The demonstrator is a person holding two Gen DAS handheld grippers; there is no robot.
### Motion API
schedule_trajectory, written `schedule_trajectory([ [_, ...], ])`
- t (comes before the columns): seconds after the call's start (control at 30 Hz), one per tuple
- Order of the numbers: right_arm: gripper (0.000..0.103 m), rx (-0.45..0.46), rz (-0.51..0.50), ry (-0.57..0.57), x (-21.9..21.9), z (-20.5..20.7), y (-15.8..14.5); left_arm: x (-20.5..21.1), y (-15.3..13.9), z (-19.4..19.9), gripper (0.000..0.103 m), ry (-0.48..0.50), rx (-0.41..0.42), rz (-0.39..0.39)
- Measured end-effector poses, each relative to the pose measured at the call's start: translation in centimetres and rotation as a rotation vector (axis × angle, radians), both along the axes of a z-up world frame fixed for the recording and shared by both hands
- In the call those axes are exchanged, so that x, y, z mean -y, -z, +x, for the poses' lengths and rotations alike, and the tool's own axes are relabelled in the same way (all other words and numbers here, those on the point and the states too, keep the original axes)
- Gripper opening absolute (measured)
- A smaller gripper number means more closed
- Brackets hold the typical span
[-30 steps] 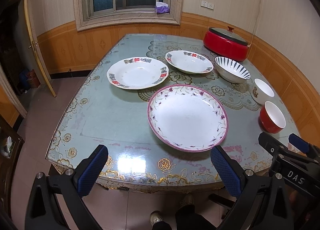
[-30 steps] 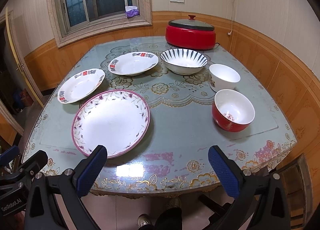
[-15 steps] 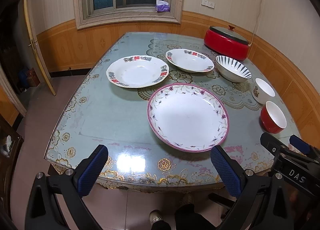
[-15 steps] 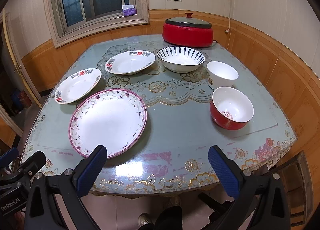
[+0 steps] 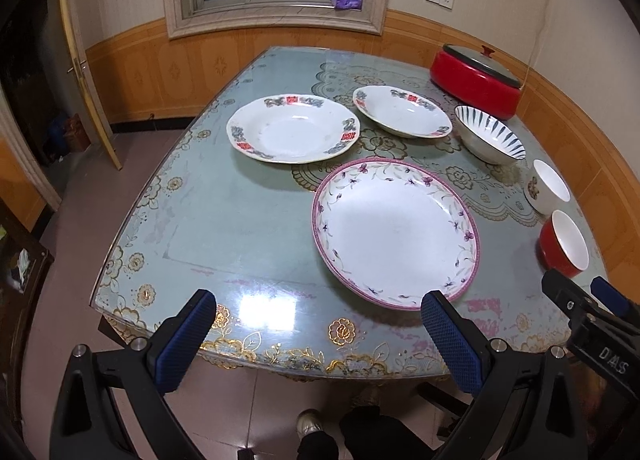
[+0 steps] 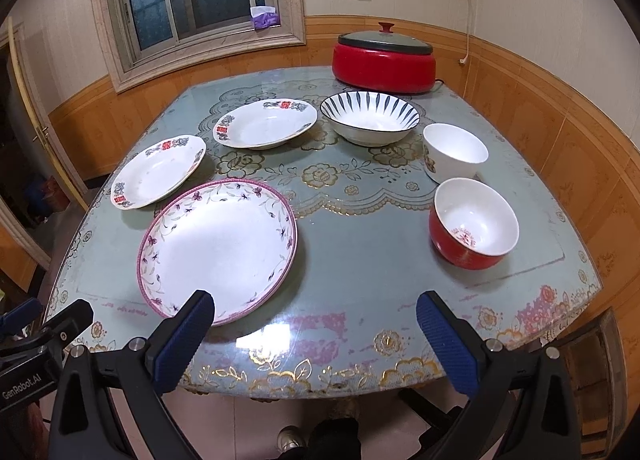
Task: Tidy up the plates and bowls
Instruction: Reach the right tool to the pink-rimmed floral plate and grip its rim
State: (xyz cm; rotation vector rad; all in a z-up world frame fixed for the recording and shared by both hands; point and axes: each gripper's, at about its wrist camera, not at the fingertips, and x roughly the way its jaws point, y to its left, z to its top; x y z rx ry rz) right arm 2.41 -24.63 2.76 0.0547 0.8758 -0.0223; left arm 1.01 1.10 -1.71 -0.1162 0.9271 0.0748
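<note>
A large pink-rimmed floral plate point(image 5: 394, 230) point(image 6: 218, 246) lies nearest on the table. Two white plates with red and blue marks lie behind it, one at the left point(image 5: 292, 127) point(image 6: 158, 171), one further back point(image 5: 402, 111) point(image 6: 266, 123). A striped bowl point(image 5: 490, 133) point(image 6: 370, 117), a white bowl point(image 5: 547, 186) point(image 6: 454, 151) and a red bowl point(image 5: 564, 242) point(image 6: 474, 221) stand on the right side. My left gripper point(image 5: 316, 332) and right gripper point(image 6: 312, 332) are open and empty, above the table's near edge.
A red lidded electric pot point(image 5: 476, 79) point(image 6: 384, 57) stands at the table's far right corner. The glass-topped table point(image 5: 240, 227) point(image 6: 360, 268) has walls behind and to the right. A door point(image 5: 86, 71) stands at the left.
Both grippers have drifted slightly forward and down toward the table's near edge. Nothing on the table has moved.
</note>
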Motion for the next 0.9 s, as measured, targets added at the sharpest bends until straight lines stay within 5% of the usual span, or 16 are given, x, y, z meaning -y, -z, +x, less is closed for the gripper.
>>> schedule_trajectory([
  [0.17,0.103,-0.017,0.018,-0.038,0.2,1.5,0.3,0.1,0.2,0.8,0.103,-0.005,0.011,0.004],
  [0.27,0.101,-0.047,0.037,-0.098,0.2,2.8,1.2,-0.7,0.9,1.8,0.103,-0.001,0.012,-0.088],
  [0.33,0.090,-0.067,0.074,-0.133,0.4,3.9,1.8,-1.2,1.5,2.6,0.103,-0.025,-0.005,-0.130],
  [0.47,0.086,-0.139,0.111,-0.177,0.8,6.9,3.7,-1.5,2.5,5.0,0.103,-0.071,-0.064,-0.066],
  [0.63,0.082,-0.188,0.082,-0.210,1.0,10.4,5.7,-1.6,2.8,7.0,0.103,-0.088,-0.036,0.025],
  [0.8,0.082,-0.204,0.061,-0.246,1.2,13.0,6.3,-1.8,3.1,8.8,0.103,-0.087,-0.046,-0.021],
  [0.9,0.082,-0.205,0.050,-0.287,1.1,14.0,6.3,-1.5,3.5,9.6,0.103,-0.127,-0.065,0.031],
])
